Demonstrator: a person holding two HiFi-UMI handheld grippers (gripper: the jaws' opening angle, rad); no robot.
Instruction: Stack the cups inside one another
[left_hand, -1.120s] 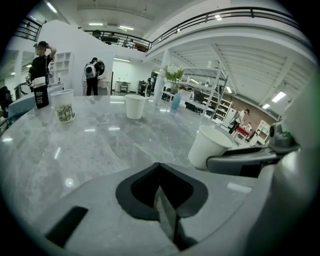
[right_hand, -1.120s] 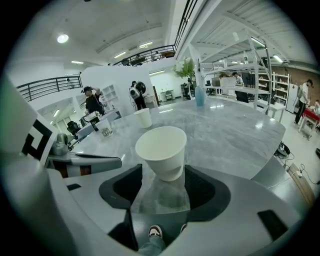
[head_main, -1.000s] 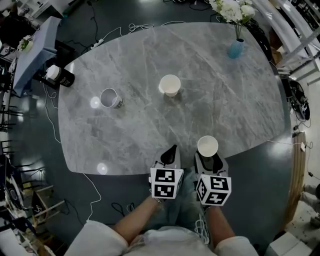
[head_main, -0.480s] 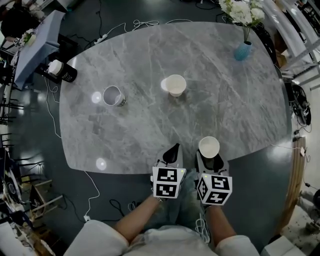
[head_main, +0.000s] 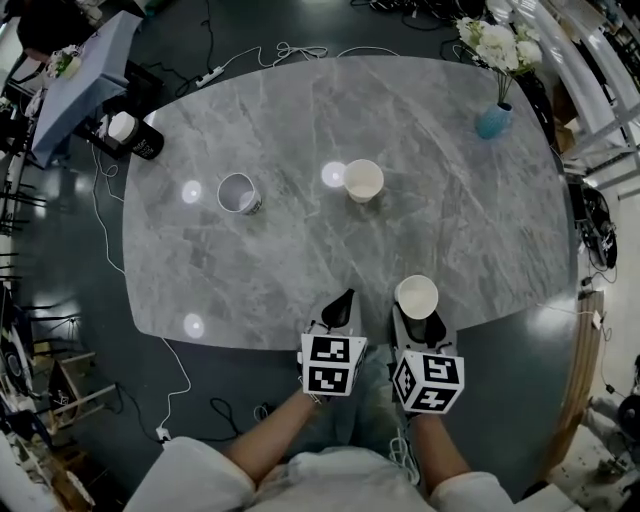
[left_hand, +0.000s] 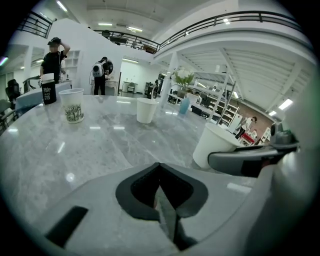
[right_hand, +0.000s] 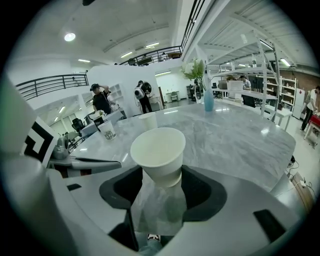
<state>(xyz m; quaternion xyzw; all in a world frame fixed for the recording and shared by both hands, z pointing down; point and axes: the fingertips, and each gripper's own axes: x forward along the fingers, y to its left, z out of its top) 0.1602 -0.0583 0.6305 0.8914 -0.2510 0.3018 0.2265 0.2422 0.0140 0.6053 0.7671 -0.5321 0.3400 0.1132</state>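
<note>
My right gripper (head_main: 421, 320) is shut on a plain white paper cup (head_main: 416, 297), held upright over the table's near edge; in the right gripper view the cup (right_hand: 158, 155) sits between the jaws by its base. A second white cup (head_main: 363, 180) stands mid-table, and a patterned cup (head_main: 238, 193) stands to its left. My left gripper (head_main: 344, 300) is shut with nothing in it, close beside the right one. The left gripper view shows the patterned cup (left_hand: 73, 105), the white cup (left_hand: 146, 110) and the held cup (left_hand: 215, 145).
A blue vase with white flowers (head_main: 493, 120) stands at the grey marble table's (head_main: 300, 260) far right. A dark can with a white lid (head_main: 130, 135) sits on a side stand at the far left. Cables lie on the floor. People stand far off in the hall.
The head view has drifted, so the table's cups appear a little further right. Both grippers keep their places, and the right one still holds its cup.
</note>
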